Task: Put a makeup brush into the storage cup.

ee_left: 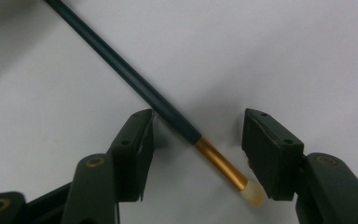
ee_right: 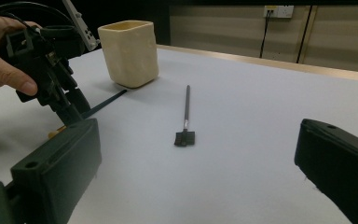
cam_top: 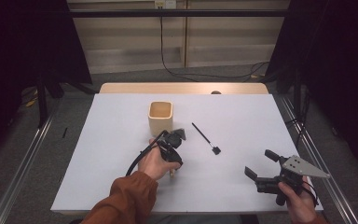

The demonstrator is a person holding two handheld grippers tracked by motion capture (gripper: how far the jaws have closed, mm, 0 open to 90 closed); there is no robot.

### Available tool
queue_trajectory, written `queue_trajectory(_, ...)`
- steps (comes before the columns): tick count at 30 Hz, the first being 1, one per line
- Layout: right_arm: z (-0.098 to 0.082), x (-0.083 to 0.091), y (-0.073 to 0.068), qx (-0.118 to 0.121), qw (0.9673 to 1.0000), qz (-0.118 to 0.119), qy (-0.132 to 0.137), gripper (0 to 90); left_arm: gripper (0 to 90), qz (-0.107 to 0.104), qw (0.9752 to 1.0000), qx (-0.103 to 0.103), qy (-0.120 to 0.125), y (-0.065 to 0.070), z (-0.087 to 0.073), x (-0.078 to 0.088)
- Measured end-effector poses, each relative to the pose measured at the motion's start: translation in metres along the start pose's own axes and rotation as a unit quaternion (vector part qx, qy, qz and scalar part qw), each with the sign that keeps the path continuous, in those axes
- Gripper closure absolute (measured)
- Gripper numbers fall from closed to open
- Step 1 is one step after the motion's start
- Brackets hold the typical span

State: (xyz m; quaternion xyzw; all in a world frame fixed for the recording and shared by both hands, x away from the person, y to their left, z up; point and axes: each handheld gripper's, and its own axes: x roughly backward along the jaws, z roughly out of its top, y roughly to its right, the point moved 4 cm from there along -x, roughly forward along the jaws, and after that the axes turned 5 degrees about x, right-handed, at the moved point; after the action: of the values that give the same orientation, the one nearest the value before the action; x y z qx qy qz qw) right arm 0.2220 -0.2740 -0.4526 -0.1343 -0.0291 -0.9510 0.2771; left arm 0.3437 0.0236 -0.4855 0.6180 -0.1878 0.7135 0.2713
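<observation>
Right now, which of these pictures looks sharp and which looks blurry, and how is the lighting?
High view: the white table is evenly lit, the surroundings dark. Left gripper view: the brush is close and fairly sharp, with a soft shadow beside it and dim corners. Right gripper view: its own jaws are blurred in the foreground, while the cup is clearer.

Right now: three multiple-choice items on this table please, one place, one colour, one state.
1. Where is the black brush?
A. inside the cup
B. on the sheet, right of the cup
C. on the floor
2. The teal brush has a ferrule that is:
A. silver
B. red
C. gold
3. The left gripper jaws are:
A. shut, empty
B. open, teal brush between them
C. holding the cup

Key: B, it lies flat beside the cup; C, gold band before the bristles; B, a gap shows beside the ferrule.
</observation>
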Motion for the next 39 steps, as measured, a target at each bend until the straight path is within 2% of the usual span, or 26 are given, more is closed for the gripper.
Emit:
queue_trajectory(3,0.0,0.0,0.0,0.001,1.0,0.0,0.0,0.0,45.7,0.001,1.0,0.01,0.0,-0.001,-0.001,0.001)
queue_trajectory(5,0.0,0.0,0.0,0.002,1.0,0.001,0.0,0.0,50.2,0.006,0.9999,0.012,0.0,-0.002,0.0,0.001)
queue_trajectory(8,0.0,0.0,0.0,0.001,1.0,0.001,-0.001,0.0,51.1,0.009,0.9998,0.017,0.0,-0.003,0.0,0.0)
queue_trajectory(13,0.0,0.0,-0.001,0.004,1.0,0.003,-0.002,0.0,52.6,0.008,0.9998,0.015,-0.004,-0.003,0.001,-0.001)
queue_trajectory(19,-0.001,-0.001,0.0,0.002,1.0,0.003,-0.003,0.0,61.5,0.008,0.9997,0.017,-0.014,-0.007,0.003,0.0)
queue_trajectory(20,-0.001,-0.001,0.0,0.0,1.0,0.003,-0.003,0.0,61.7,0.016,0.9996,0.018,-0.018,-0.006,0.004,0.0)
queue_trajectory(22,-0.001,-0.002,-0.001,0.0,1.0,0.003,-0.003,0.0,62.3,0.018,0.9995,0.017,-0.022,-0.004,0.005,0.0)
queue_trajectory(30,-0.001,-0.002,-0.001,-0.002,1.0,0.004,-0.005,0.0,69.6,0.004,0.9998,0.013,-0.016,-0.009,0.004,0.0)
queue_trajectory(32,0.0,-0.002,-0.001,-0.001,1.0,0.005,-0.004,0.0,69.9,0.01,0.9998,0.005,-0.014,-0.009,0.003,0.001)
queue_trajectory(34,-0.001,-0.003,-0.002,0.002,0.9999,0.01,-0.007,0.0,71.2,0.003,0.9999,0.001,-0.013,-0.011,0.003,0.001)
queue_trajectory(36,-0.001,-0.003,-0.003,0.004,0.9999,0.009,-0.007,0.0,74.4,-0.002,0.9999,0.001,-0.011,-0.014,0.003,0.001)
queue_trajectory(37,-0.001,-0.003,-0.002,0.004,0.9999,0.009,-0.008,0.0,80.1,-0.002,1.0,0.0,-0.008,-0.016,0.002,0.001)
queue_trajectory(38,-0.001,-0.003,-0.002,0.004,0.9999,0.009,-0.008,0.0,80.1,-0.006,1.0,0.001,-0.005,-0.017,0.002,0.001)
queue_trajectory(39,-0.001,-0.002,-0.002,0.004,0.9999,0.009,-0.009,0.0,83.4,-0.008,0.9999,-0.004,-0.006,-0.019,0.002,0.001)
